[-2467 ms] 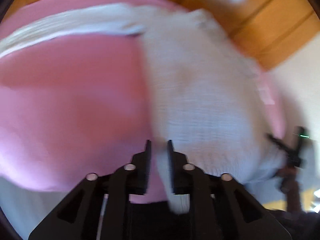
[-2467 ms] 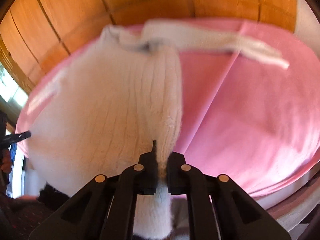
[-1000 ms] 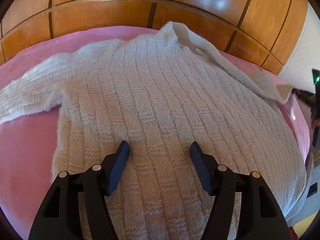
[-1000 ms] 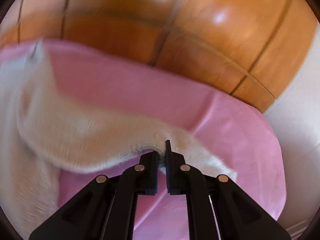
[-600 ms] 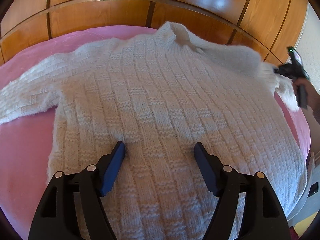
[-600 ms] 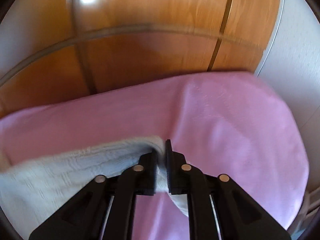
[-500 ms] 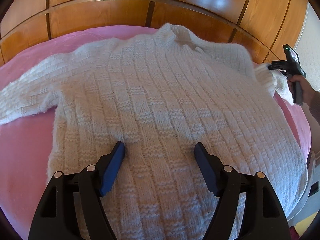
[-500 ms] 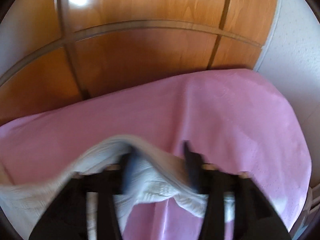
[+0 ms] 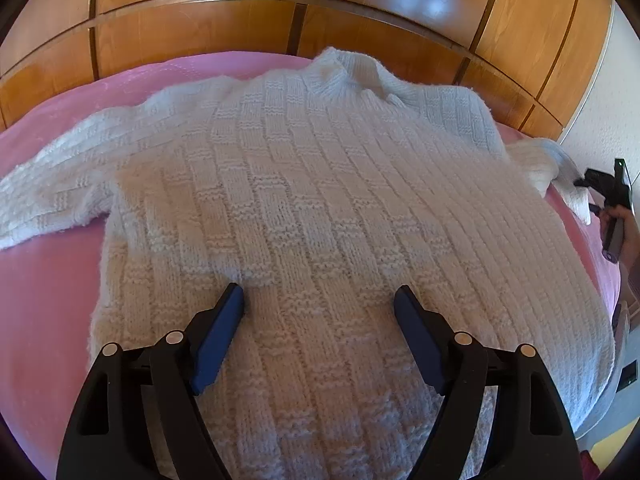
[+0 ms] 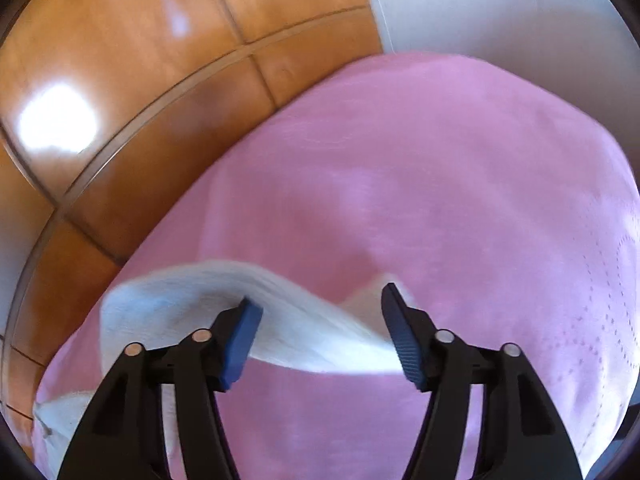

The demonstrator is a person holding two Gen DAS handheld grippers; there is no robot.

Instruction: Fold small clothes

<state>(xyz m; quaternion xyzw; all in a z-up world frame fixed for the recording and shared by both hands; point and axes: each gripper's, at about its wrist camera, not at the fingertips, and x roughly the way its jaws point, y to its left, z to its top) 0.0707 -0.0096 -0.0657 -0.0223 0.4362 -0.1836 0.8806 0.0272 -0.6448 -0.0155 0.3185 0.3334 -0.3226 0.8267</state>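
Note:
A white knitted sweater lies flat on the pink bedspread, collar toward the wooden wall. Its left sleeve stretches out to the left. My left gripper is open and empty, low over the sweater's lower body. My right gripper is open, with the right sleeve lying loose on the spread between and below its fingers. The right gripper also shows in the left wrist view, at the far right beside the sleeve cuff.
Wooden wall panels run behind the bed. A white wall stands at the right. The bed's right edge drops off near the sweater's hem.
My right gripper pulled the right sleeve out to the side, then opened and let it go. My left gripper stayed open over the sweater, hardly moving.

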